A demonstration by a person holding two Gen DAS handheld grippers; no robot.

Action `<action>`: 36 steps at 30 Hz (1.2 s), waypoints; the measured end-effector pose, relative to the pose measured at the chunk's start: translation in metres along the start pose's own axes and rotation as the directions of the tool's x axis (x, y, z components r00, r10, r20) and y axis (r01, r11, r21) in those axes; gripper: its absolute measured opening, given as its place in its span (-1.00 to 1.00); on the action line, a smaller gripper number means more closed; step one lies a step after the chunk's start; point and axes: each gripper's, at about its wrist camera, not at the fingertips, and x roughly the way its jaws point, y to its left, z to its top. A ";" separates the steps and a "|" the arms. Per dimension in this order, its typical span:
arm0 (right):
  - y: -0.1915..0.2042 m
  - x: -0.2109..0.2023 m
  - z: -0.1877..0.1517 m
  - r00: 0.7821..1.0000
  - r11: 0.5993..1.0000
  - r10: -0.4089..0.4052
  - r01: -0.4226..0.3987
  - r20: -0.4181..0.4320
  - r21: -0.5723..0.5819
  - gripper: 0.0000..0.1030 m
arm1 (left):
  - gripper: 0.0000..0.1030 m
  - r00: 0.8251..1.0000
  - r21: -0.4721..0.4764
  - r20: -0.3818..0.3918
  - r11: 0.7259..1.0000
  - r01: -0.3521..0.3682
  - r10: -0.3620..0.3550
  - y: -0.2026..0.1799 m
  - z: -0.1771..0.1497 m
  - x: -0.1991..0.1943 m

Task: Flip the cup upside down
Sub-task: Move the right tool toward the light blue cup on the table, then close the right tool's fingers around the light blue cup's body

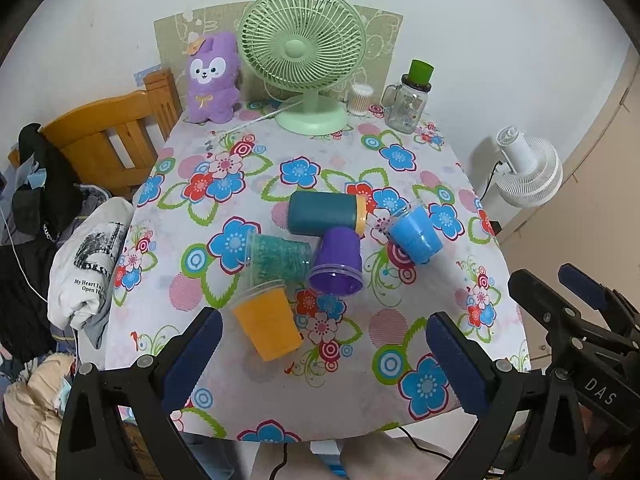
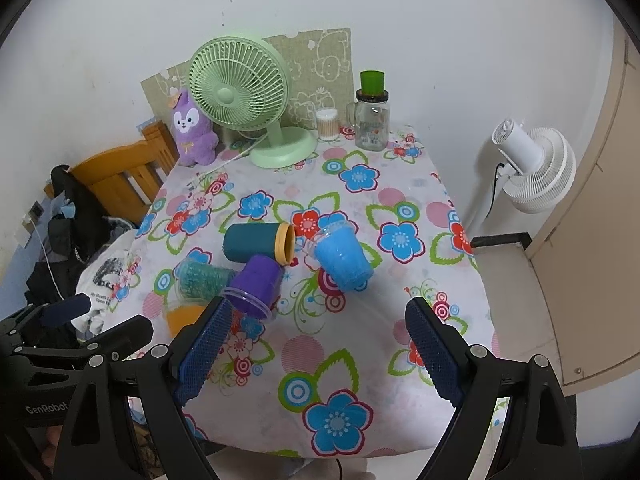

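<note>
Both the left gripper [image 1: 324,354] and right gripper [image 2: 320,354] are held with jaws spread and nothing gripped, above the floral tabletop [image 1: 280,392], where the orange cup [image 1: 267,320] lies tipped, crowded by the purple cup [image 1: 338,266], green-beaded cup [image 1: 280,258], teal tumbler [image 1: 326,214] and blue cup [image 1: 414,234].

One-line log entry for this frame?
stage: start | left tongs: open, empty | right tongs: open, empty | cups: five, all lying sideways

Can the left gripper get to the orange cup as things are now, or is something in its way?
Probably yes. The left gripper is open, and the orange cup lies on its side just ahead of it, nearest of all the cups. Nothing lies between them.
</note>
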 end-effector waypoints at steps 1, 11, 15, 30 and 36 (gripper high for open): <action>0.000 -0.001 0.001 1.000 1.000 0.001 -0.001 0.005 -0.002 0.75 | 0.99 1.000 0.001 0.005 1.000 0.000 0.000 0.000 0.001 -0.001; -0.006 -0.004 0.004 1.000 1.000 -0.006 0.007 0.014 -0.012 0.75 | 0.99 1.000 0.004 0.021 1.000 0.002 -0.002 -0.005 0.003 -0.001; -0.011 -0.002 0.007 1.000 1.000 -0.007 0.007 0.008 -0.010 0.75 | 0.99 1.000 0.017 0.022 1.000 -0.001 0.001 -0.013 0.006 0.002; -0.054 0.027 0.040 1.000 1.000 -0.012 0.012 -0.029 0.005 0.75 | 0.99 0.999 0.033 -0.035 0.999 -0.010 0.012 -0.049 0.033 0.038; -0.077 0.050 0.057 0.999 1.000 -0.020 0.020 -0.045 0.000 0.75 | 0.99 0.998 0.009 -0.064 1.000 0.008 -0.008 -0.071 0.049 0.066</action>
